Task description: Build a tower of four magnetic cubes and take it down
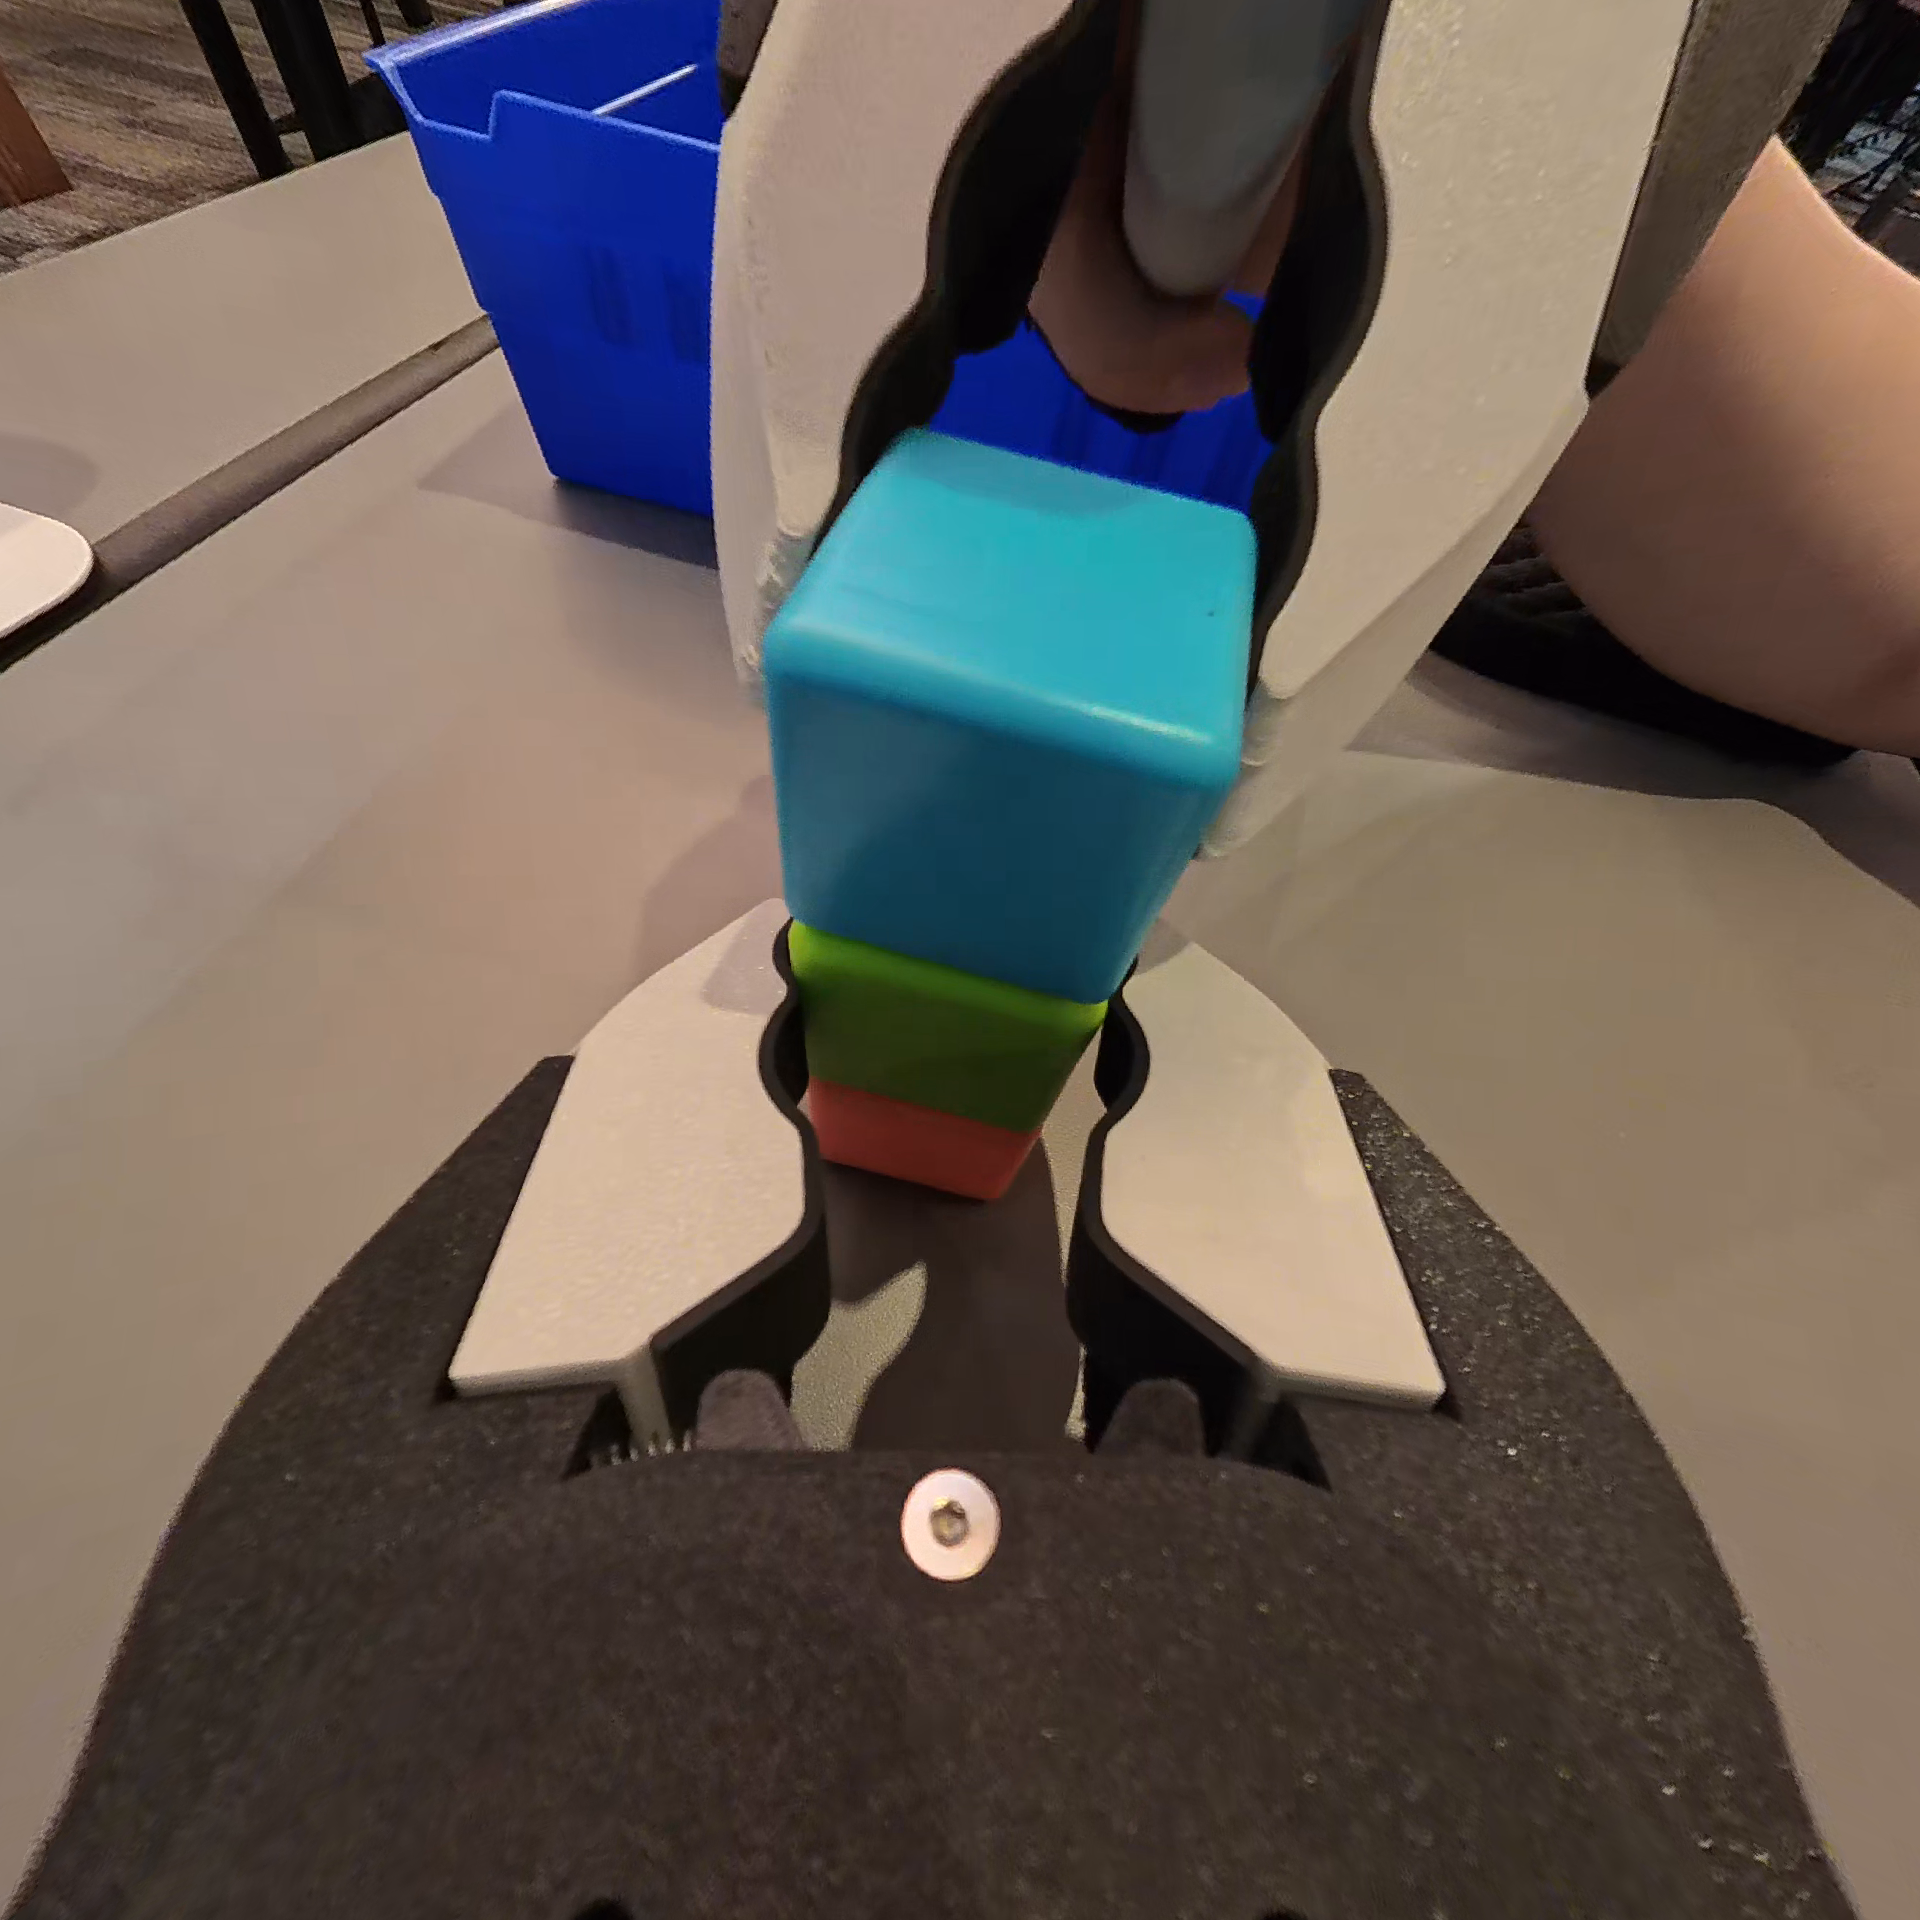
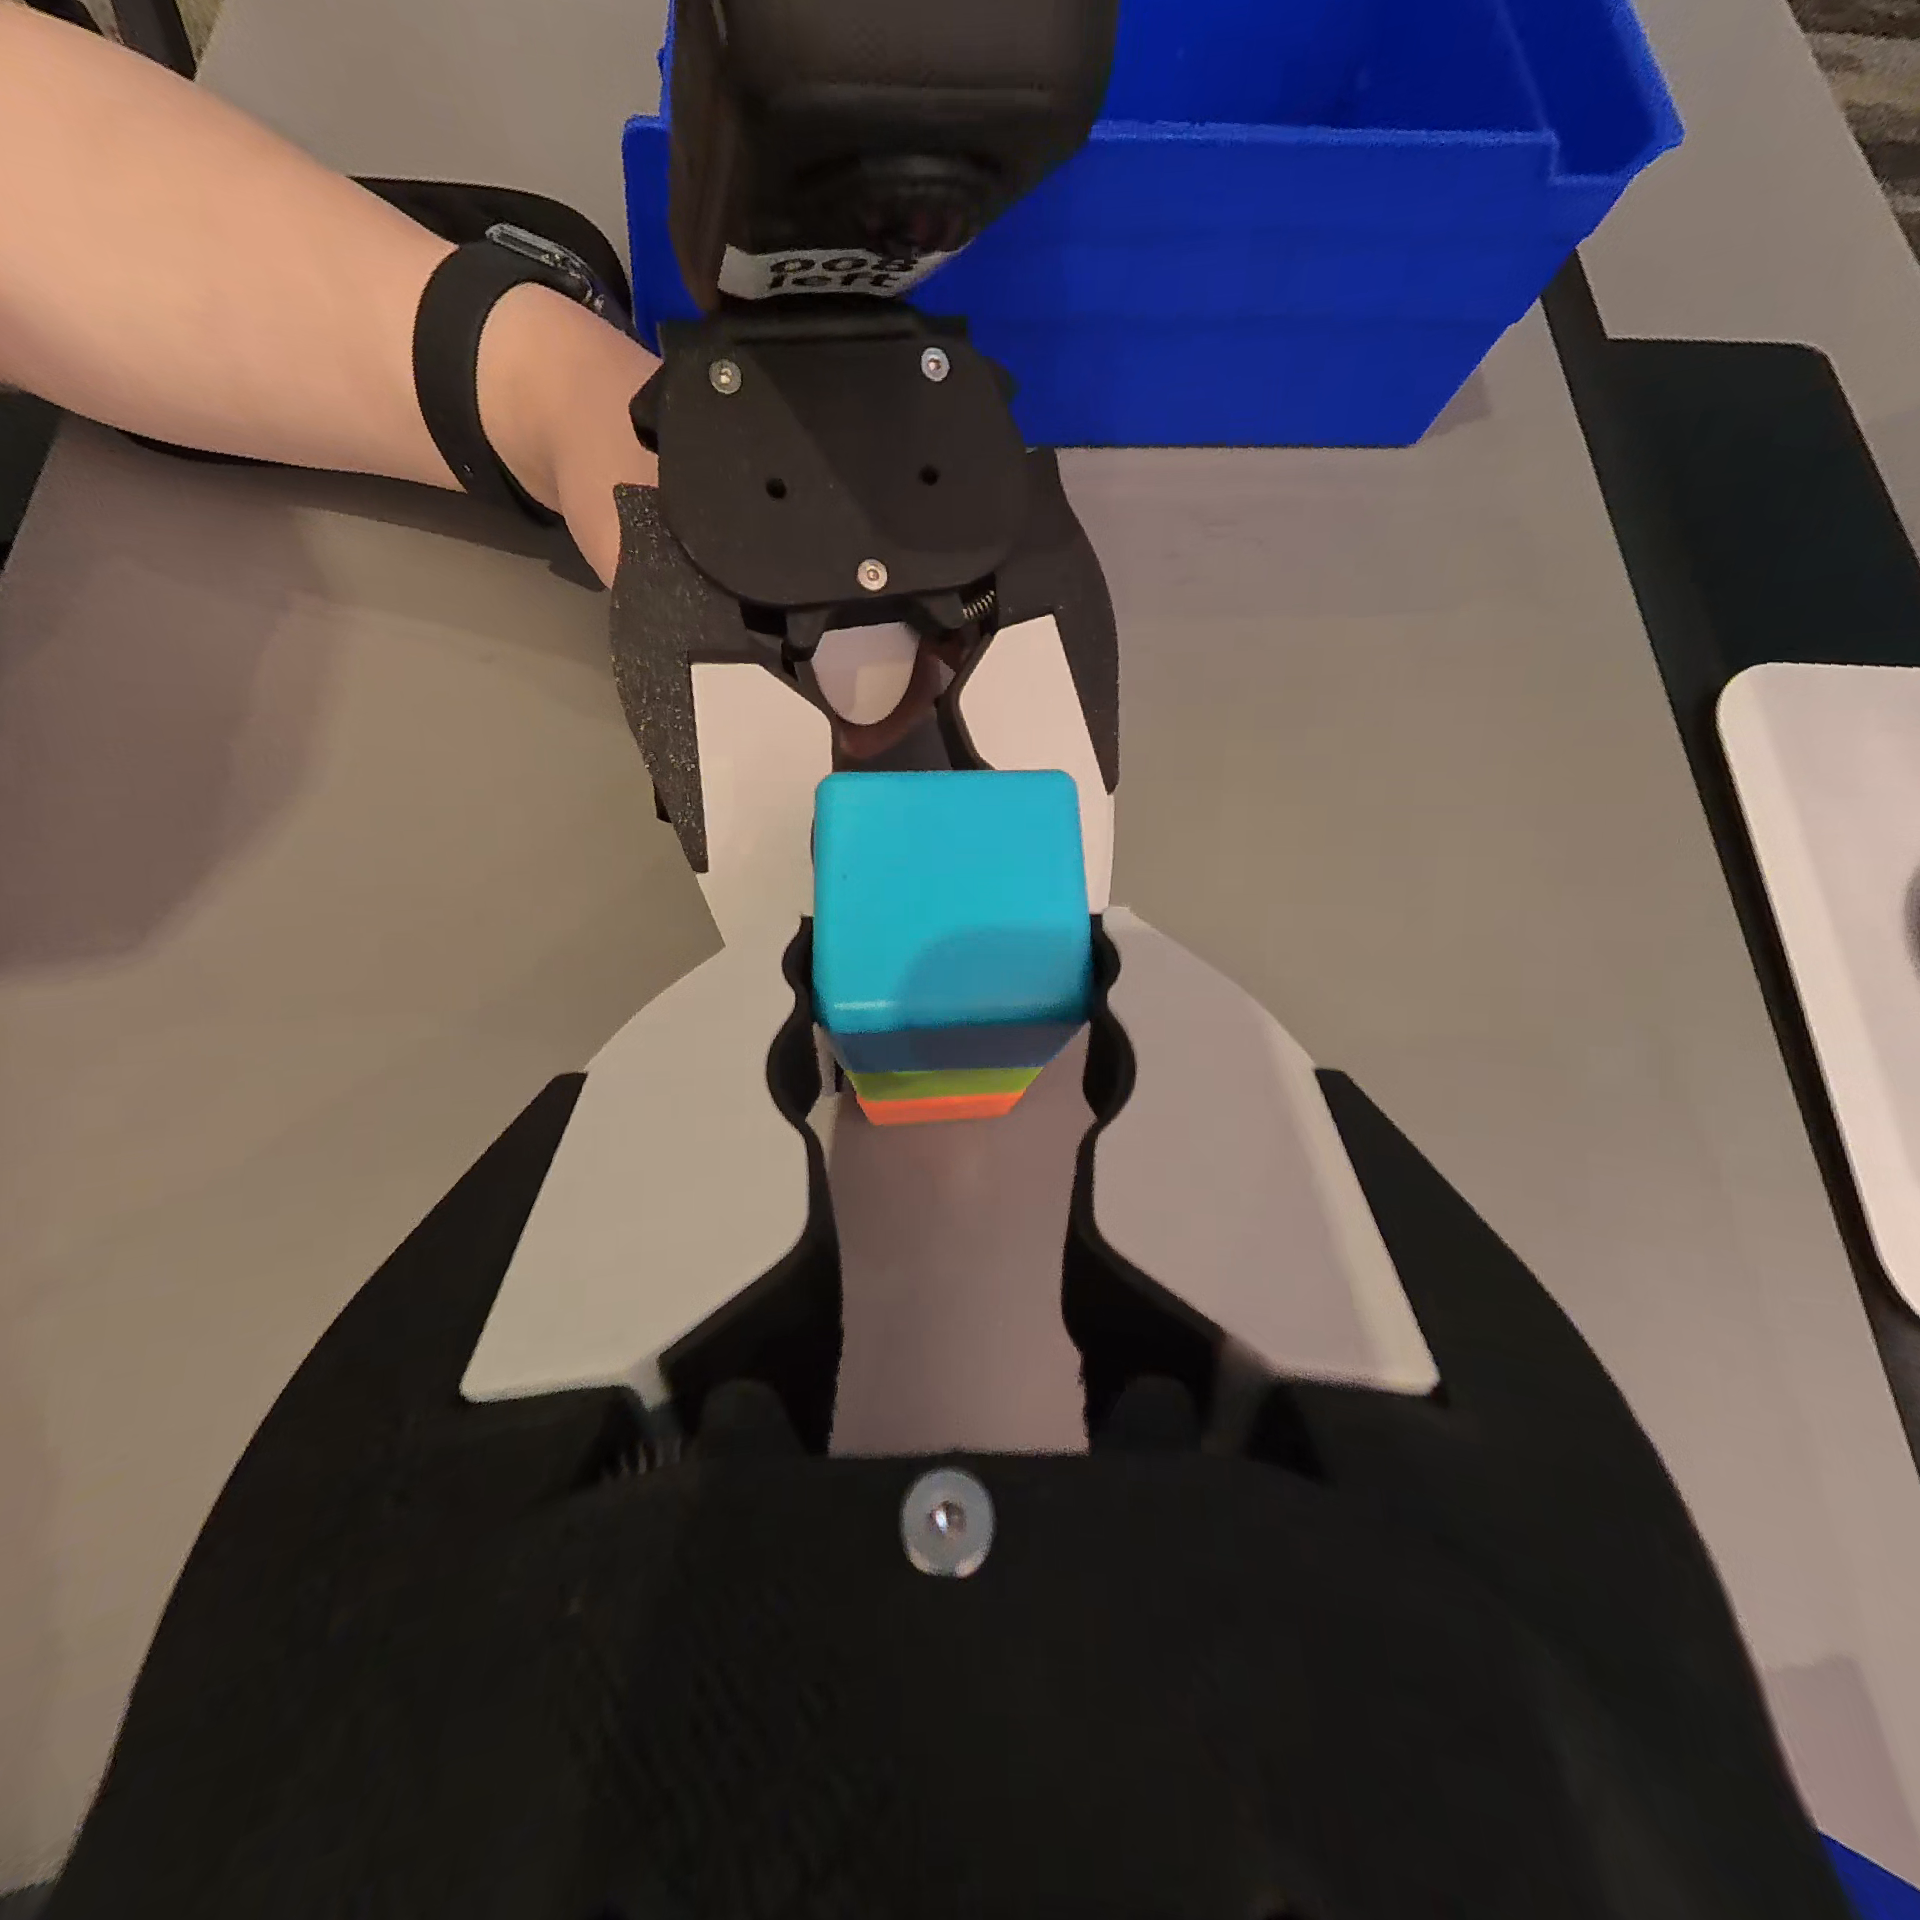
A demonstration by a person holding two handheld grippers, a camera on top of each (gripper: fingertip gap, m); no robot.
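A tower of three visible cubes stands on the grey table [image 1: 312, 831]: a teal cube [image 1: 997, 727] on a green cube [image 1: 935, 1049] on a red cube [image 1: 914, 1153]. My left gripper [image 1: 951, 997] is shut on the green cube, one finger at each side. My right gripper [image 2: 951, 966] comes from the opposite side and is shut on the teal cube [image 2: 945, 894]. The teal cube sits slightly askew on the green one. In the right wrist view the green cube [image 2: 940, 1083] and red cube [image 2: 935, 1110] show only as thin bands. Nothing shows whether a fourth cube is present.
A blue plastic bin [image 1: 582, 260] stands just behind the tower and also shows in the right wrist view [image 2: 1299, 260]. A white flat object [image 2: 1829, 935] lies on a dark mat to the right. A forearm with a black wristband [image 2: 457, 364] reaches in at the left. Left tips to right tips: about 5 centimeters. My left tips are roughly 25 centimeters from the white flat object [image 2: 1829, 935].
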